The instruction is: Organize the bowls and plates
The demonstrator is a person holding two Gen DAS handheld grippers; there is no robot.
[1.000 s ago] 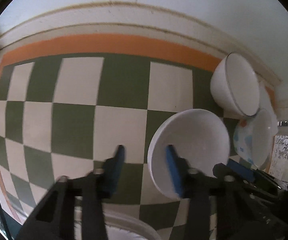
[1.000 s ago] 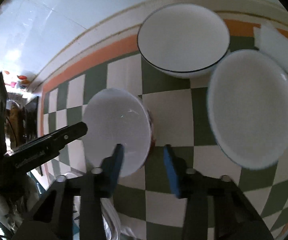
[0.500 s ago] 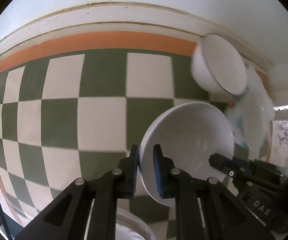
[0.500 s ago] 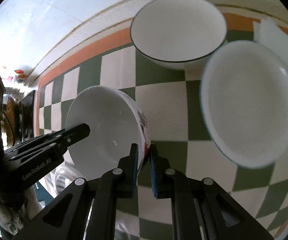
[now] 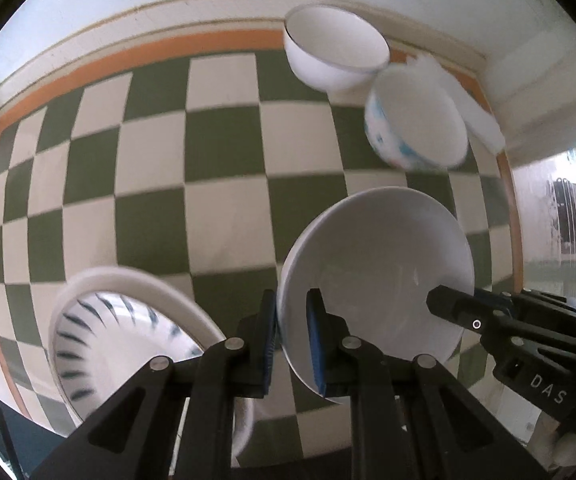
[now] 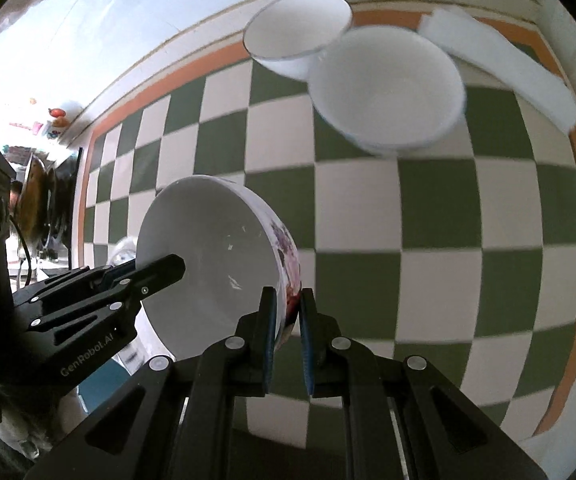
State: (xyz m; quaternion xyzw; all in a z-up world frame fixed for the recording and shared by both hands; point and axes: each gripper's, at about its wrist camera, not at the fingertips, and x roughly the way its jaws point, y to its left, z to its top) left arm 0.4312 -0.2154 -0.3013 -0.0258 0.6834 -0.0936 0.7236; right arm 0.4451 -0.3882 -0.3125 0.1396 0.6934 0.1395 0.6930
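Two grippers hold one bowl between them, and we read the grip from both wrist views. We see the left gripper (image 5: 291, 334) clenched on the near-left rim of the flowered bowl (image 5: 380, 280), one blue pad (image 5: 315, 344) inside the wall and the other outside it. We see the right gripper (image 6: 288, 320) clamped on the opposite rim, where the purple and red flower print of the flowered bowl (image 6: 215, 264) shows on the outer wall. Each gripper appears in the other's view at the far side of the bowl. The bowl is tilted and sits above the green-and-cream checked tablecloth (image 5: 223, 168), with its white interior facing both cameras. Near the far orange border of the cloth we note a white bowl with a thin dark rim (image 5: 334, 60), and just beside it a bowl with blue markings on its outer wall (image 5: 416, 120); whether these two touch we cannot tell. A flat white block (image 6: 500, 72) lies behind them at the cloth's edge. At lower left of the left wrist view we see a dish with dark radial stripes (image 5: 127, 344), blurred, just beside the left gripper.
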